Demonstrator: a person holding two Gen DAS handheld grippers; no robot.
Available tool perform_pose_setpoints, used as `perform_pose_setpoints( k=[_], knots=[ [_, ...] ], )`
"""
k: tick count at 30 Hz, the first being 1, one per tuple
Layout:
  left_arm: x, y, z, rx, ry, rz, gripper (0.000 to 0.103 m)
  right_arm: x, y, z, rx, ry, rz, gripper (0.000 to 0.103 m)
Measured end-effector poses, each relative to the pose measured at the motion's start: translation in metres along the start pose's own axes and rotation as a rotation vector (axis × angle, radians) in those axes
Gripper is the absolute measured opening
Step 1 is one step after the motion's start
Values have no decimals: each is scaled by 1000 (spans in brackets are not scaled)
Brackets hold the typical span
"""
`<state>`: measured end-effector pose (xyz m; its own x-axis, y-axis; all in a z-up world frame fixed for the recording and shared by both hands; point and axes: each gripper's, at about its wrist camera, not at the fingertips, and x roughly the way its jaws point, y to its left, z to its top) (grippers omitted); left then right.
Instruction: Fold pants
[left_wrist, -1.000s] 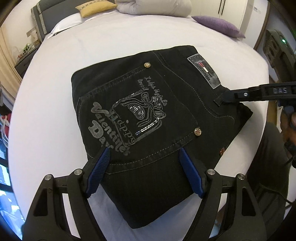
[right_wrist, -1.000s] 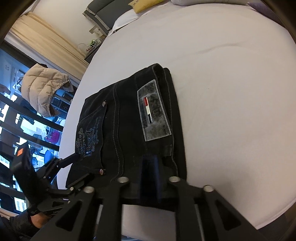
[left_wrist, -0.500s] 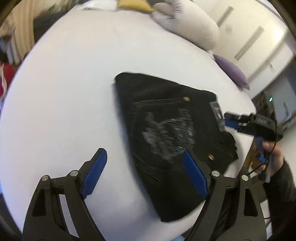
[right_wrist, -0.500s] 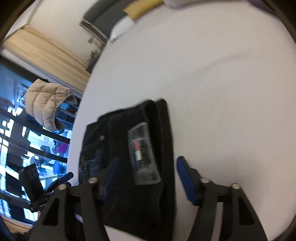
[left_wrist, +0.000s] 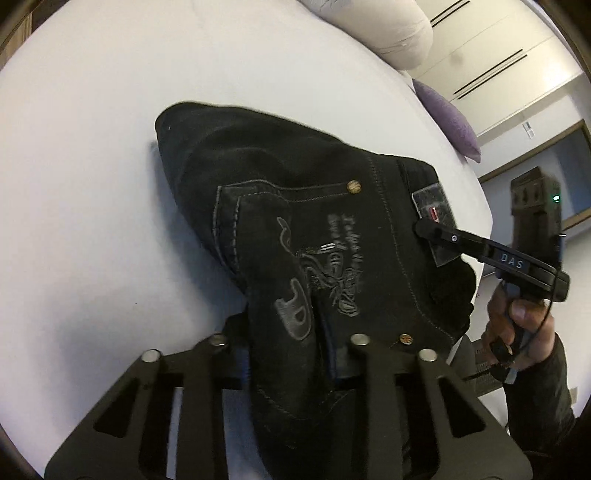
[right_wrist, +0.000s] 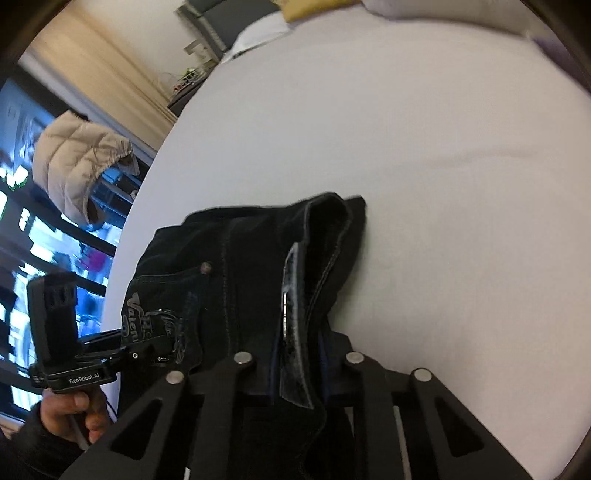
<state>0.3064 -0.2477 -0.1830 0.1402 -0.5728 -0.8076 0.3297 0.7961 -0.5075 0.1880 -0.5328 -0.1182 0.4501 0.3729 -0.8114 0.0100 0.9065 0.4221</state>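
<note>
A white bed (left_wrist: 92, 184) carries the folded black pants (left_wrist: 314, 229) near its front edge. The left gripper (left_wrist: 288, 354) and right gripper (right_wrist: 295, 365) are both clamped on bunched denim. Thick, floppy cloth; best gripped through all layers at the waistband.

Black tongs (left_wrist: 291, 363), silver screws, "DAS" mark; dark sleeves.

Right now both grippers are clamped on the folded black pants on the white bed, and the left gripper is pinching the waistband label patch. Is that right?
Not quite. The right gripper pinches the label patch, as the right wrist view shows. The left gripper is clamped on the printed back pocket. Both are shut on the folded black pants on the white bed.
</note>
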Motion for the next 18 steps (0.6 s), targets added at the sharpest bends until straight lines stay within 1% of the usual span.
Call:
perform_pose_setpoints(
  k=[4,7,8,9,12,13,16,18],
  knots=[
    [-24,6,1,-11,-41,-21,19,-19,28,16,-40,-60,35,18],
    [-59,9,15,7,-111,4,19,-28,51,34,-88,-97,64,18],
    [-74,14,27,10,-145,17,19,-28,56,41,-95,-107,74,18],
    [-81,18,34,10,-163,23,19,-26,61,50,-100,-117,82,18],
    [-101,40,65,15,-201,64,19,-7,73,83,-85,-128,120,18],
    [-102,50,77,28,-204,94,19,5,78,96,-74,-128,137,18],
    [-92,79,97,17,-176,149,20,49,86,125,-35,-100,150,18],
    [-76,108,106,-15,-142,194,21,82,87,135,-11,-50,129,21]
  ],
)
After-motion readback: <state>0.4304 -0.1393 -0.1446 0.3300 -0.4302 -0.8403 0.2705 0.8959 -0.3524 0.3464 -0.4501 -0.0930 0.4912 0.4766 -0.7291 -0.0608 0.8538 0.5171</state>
